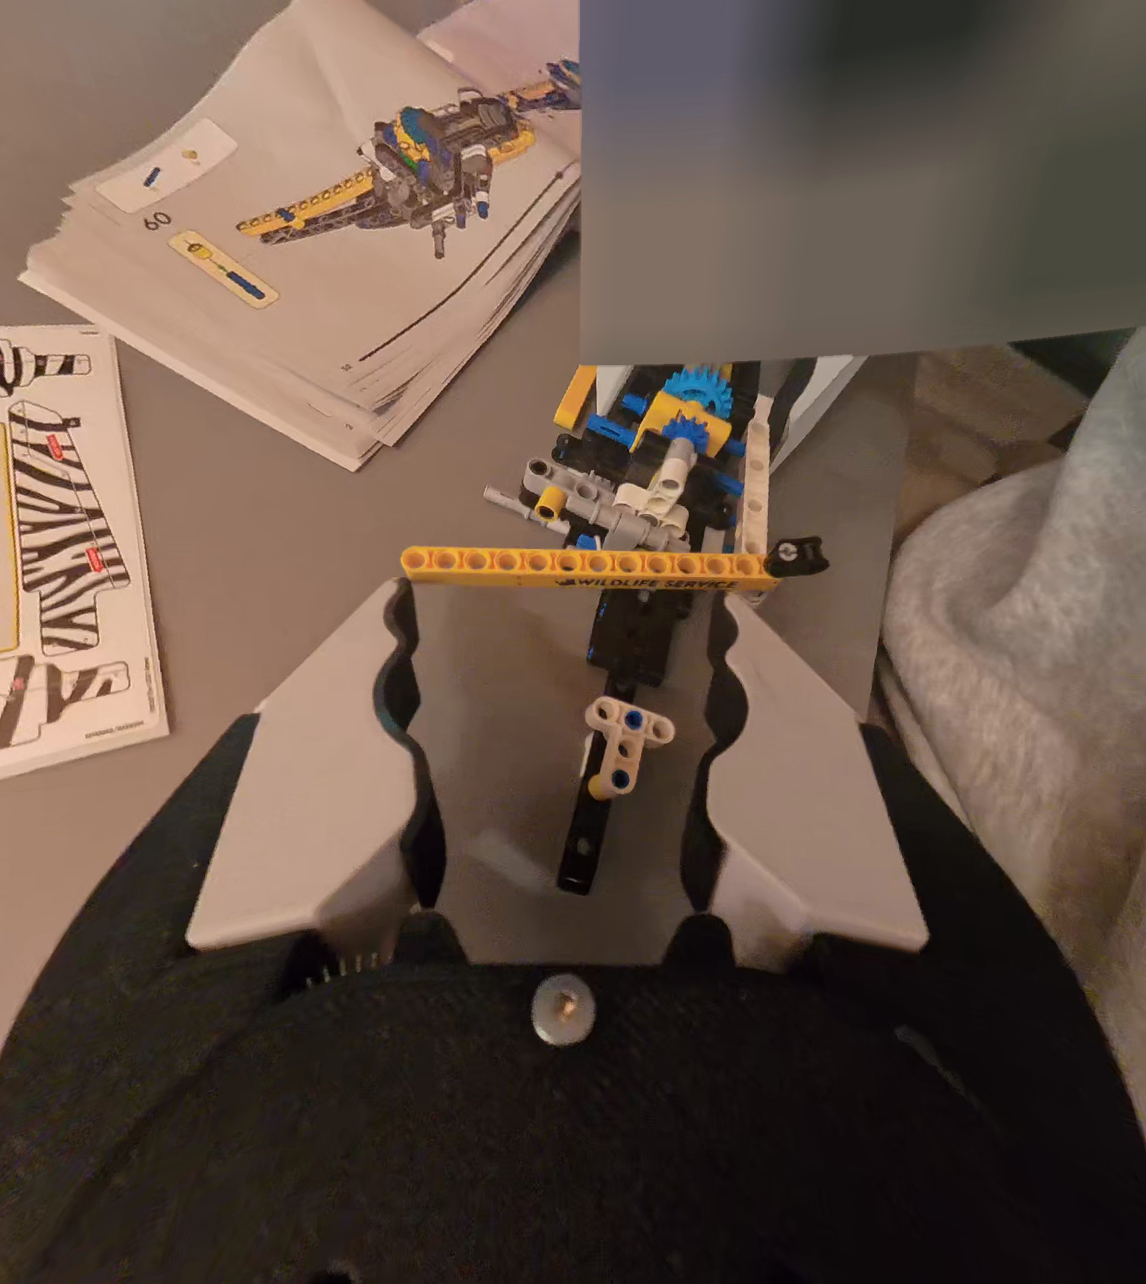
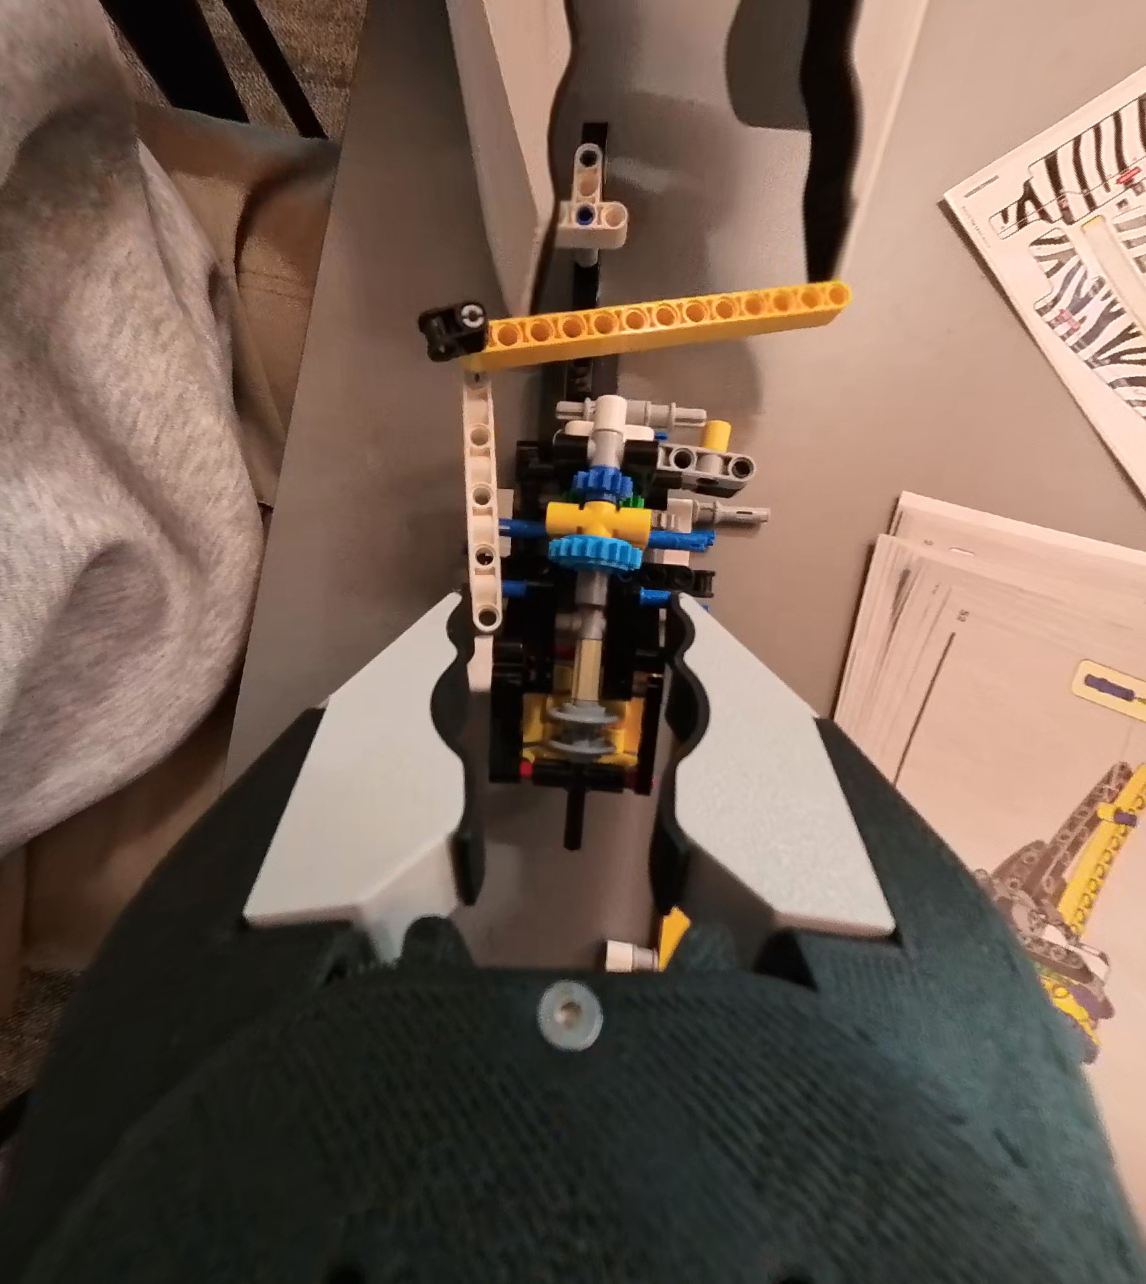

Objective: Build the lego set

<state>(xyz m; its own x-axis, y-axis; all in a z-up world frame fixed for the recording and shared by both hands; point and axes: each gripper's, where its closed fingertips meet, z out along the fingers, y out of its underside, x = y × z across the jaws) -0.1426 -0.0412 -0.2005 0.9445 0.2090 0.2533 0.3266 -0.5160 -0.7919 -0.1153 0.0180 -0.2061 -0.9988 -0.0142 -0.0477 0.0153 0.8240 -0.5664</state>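
While the left wrist view looks down the grey tabletop, the left gripper stands spread, empty, around the black tail beam of the half-built black, yellow and blue lego model. A long yellow holed beam crosses the model just beyond the fingertips. The open instruction booklet and zebra-striped sticker sheet lie towards the far left corner.

In the right wrist view, the right gripper looks pinched on the model's black frame. Gears are fitted; I judge plenty remains, stickers mostly unused.
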